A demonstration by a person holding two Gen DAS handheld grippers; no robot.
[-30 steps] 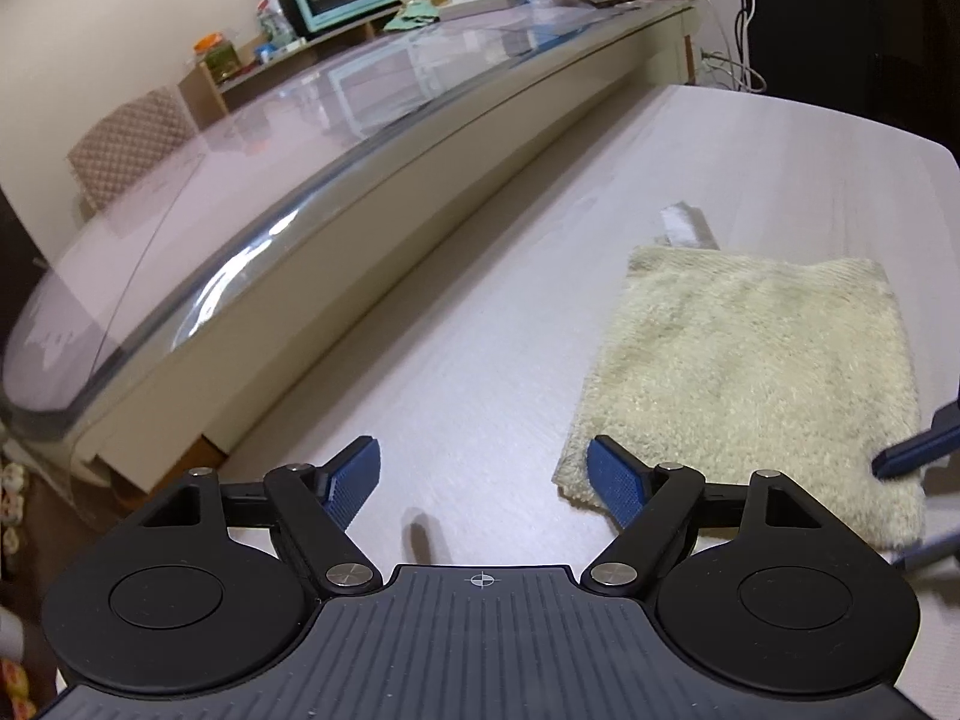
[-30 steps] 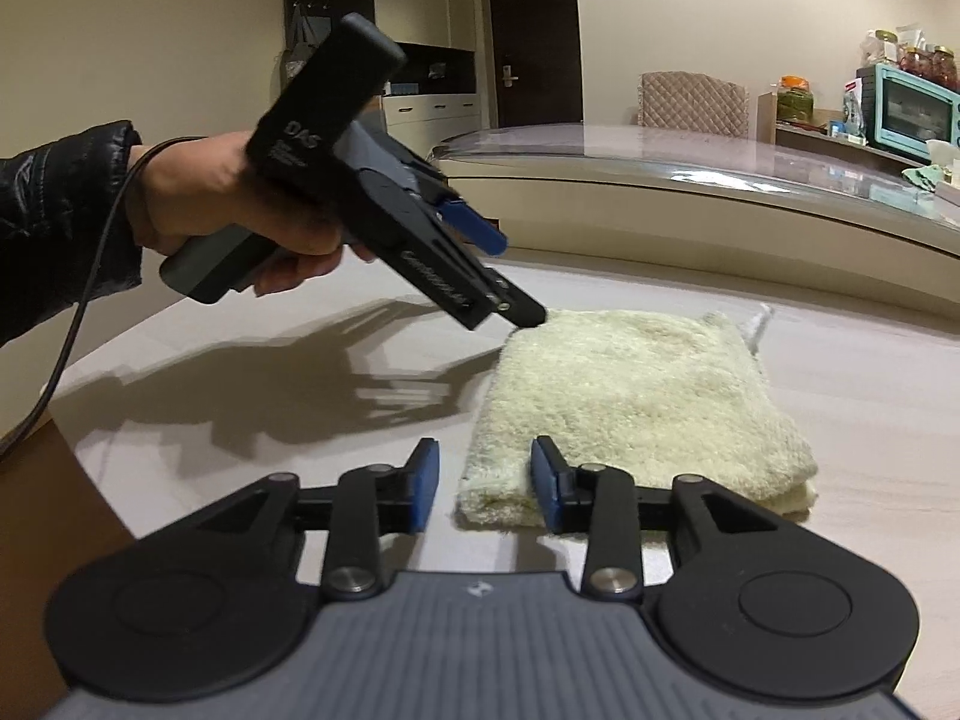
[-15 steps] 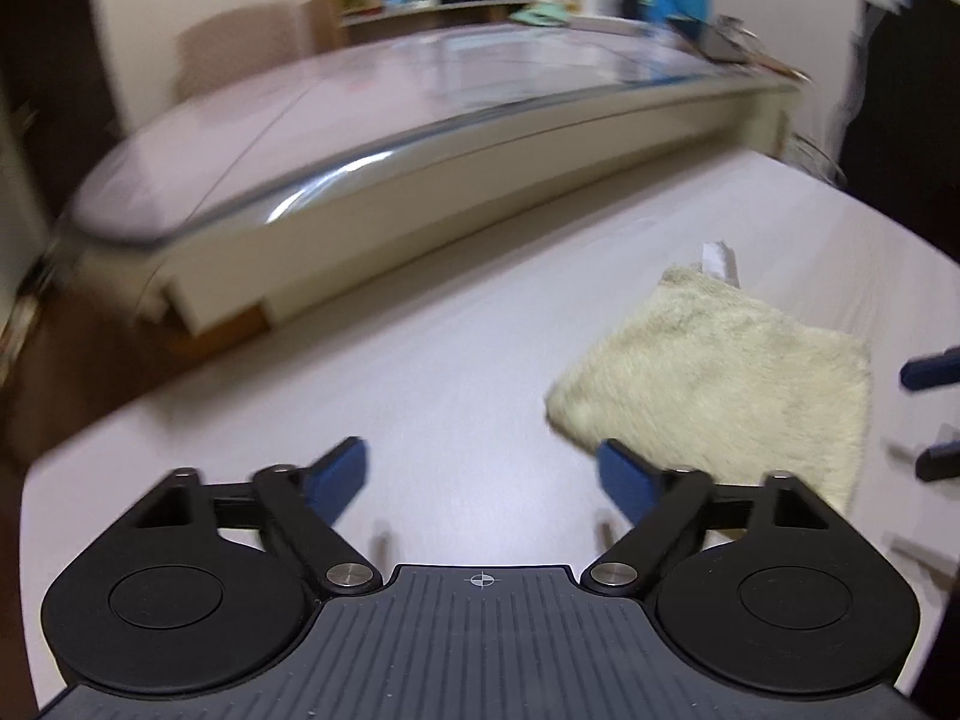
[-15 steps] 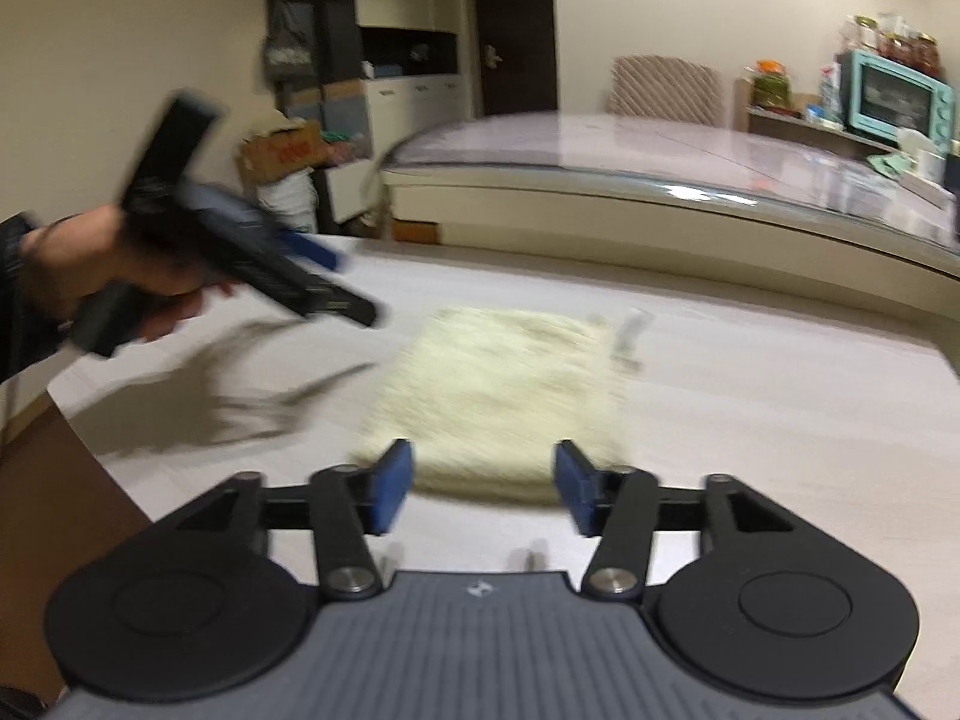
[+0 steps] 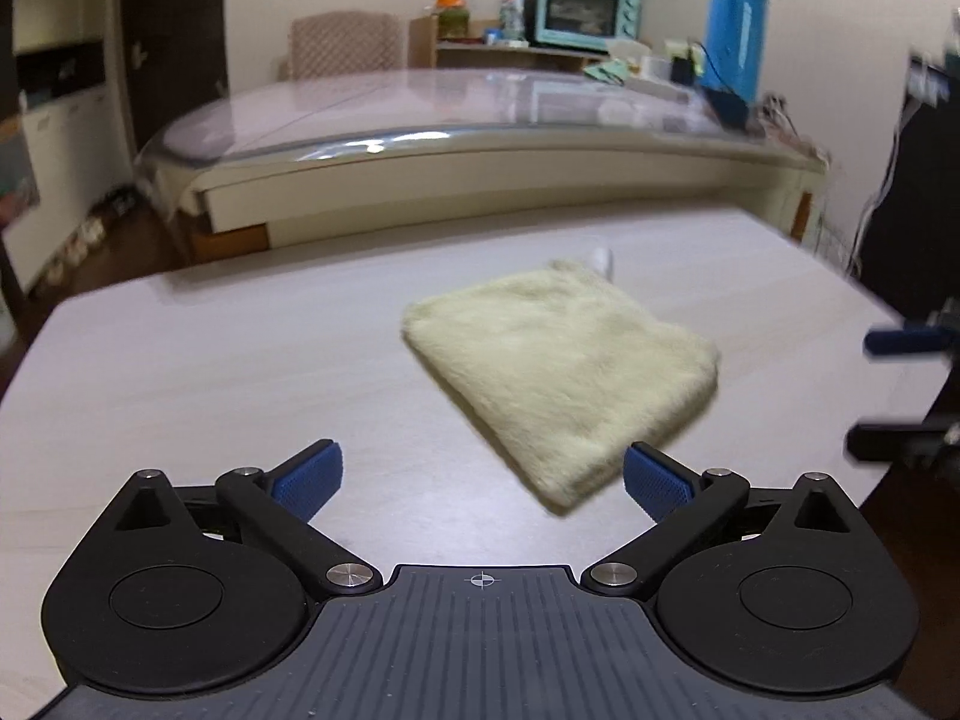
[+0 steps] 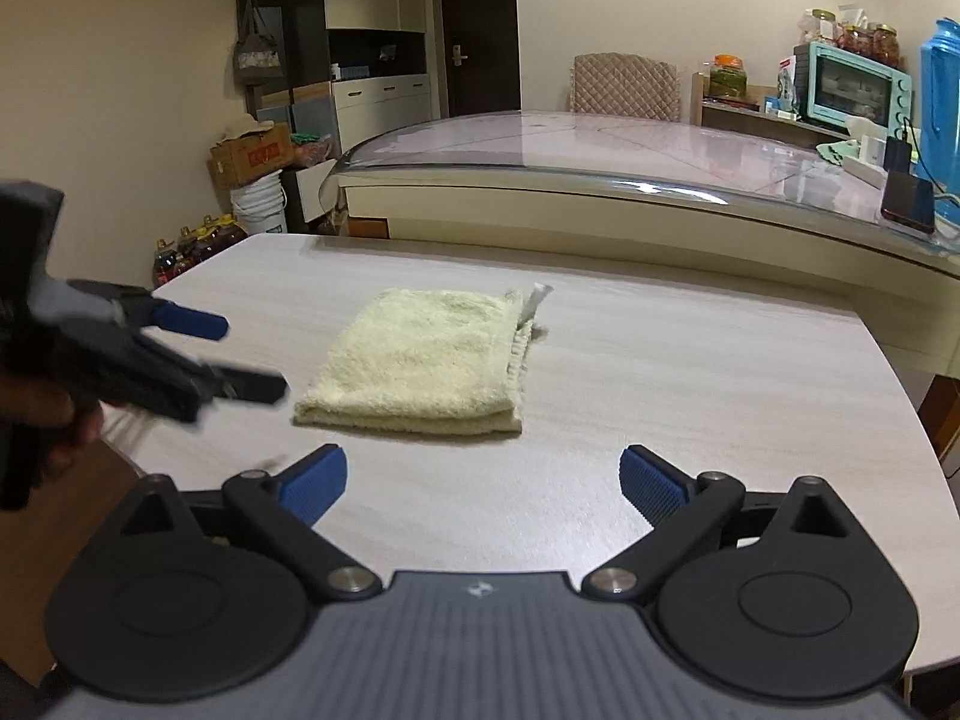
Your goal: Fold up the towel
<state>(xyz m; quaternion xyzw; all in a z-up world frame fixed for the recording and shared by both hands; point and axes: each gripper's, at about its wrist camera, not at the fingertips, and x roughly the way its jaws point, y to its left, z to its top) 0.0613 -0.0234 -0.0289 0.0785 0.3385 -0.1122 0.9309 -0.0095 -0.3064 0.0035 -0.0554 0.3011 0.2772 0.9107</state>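
Note:
A folded cream towel lies flat on the pale wooden table, its white tag sticking out at the far corner. My left gripper hovers just short of the towel's near corner. Its jaws are opening wide, with nothing between them. My right gripper sits back from the towel's folded front edge, its jaws also opening and empty. In the right wrist view the left gripper appears blurred to the left of the towel, held by a hand. The right gripper shows at the right edge of the left wrist view.
A long curved glass-topped counter runs behind the table. On and beyond it are a teal oven, a blue jug and a phone. The table's right edge is close by. Boxes and bottles stand on the floor at left.
Both grippers have drawn back from the towel and spread their jaws wider. The left gripper swung round and rolled level. The towel stays folded on the table.

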